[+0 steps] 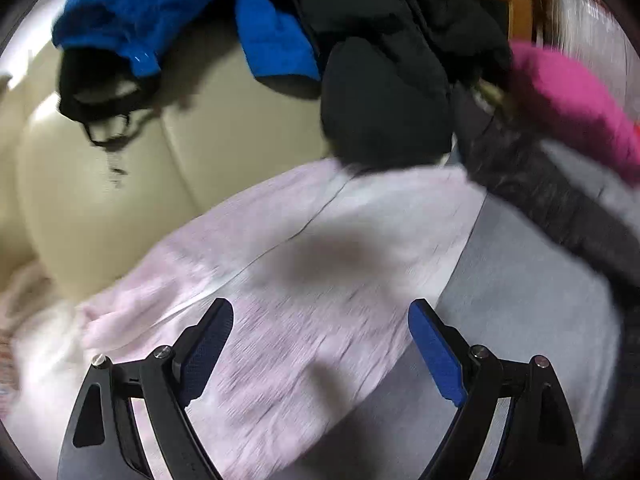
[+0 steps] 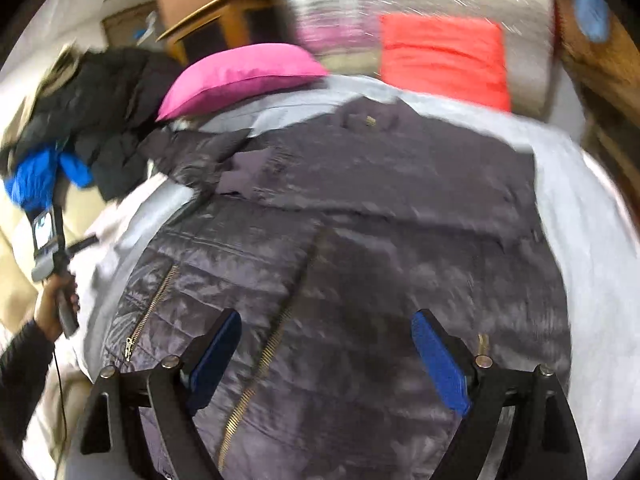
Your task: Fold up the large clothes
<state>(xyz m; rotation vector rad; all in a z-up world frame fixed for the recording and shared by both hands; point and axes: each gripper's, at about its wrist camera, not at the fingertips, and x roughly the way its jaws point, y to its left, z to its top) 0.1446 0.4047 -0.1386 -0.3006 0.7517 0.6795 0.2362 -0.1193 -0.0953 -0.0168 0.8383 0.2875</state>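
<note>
Under the left claw (image 1: pixel 320 344), whose blue pads (image 1: pixel 436 356) stand wide apart and released with nothing between them, a pale pink cloth (image 1: pixel 280 280) lies over a grey sheet (image 1: pixel 520 300). This view alone shows the cream cushions (image 1: pixel 120 200) at far left, with a black strappy garment (image 1: pixel 100 92) hanging over them below a blue jacket (image 1: pixel 140 8). Further right a black jacket (image 1: pixel 380 80) is piled above the pink cloth, then only an edge of the dark quilted coat (image 1: pixel 560 208) crosses the sheet, with a pink pillow (image 1: pixel 572 100) beyond it. The right wrist view shows what the left cannot: at its far left a hand (image 2: pixel 52 308) gripping the handle of the other tool, with a small screen (image 2: pixel 43 232) above it, and the blue jacket (image 2: pixel 40 180) and black jacket (image 2: pixel 104 100) heaped together behind. To the right the coat (image 2: pixel 360 220) is seen whole, spread flat on the sheet (image 2: pixel 592 260) with its front up and a brass zip (image 2: pixel 264 356) running down toward the camera; a second short zip (image 2: pixel 150 308) sits on its left side. The right claw (image 2: pixel 326 354) hovers over the coat's lower part, fingers (image 2: pixel 216 356) spread open and gripping nothing. Behind the coat lie the pillow (image 2: pixel 240 76) and, rightmost, an orange-red cushion (image 2: pixel 444 56). Both views are motion-blurred.
</note>
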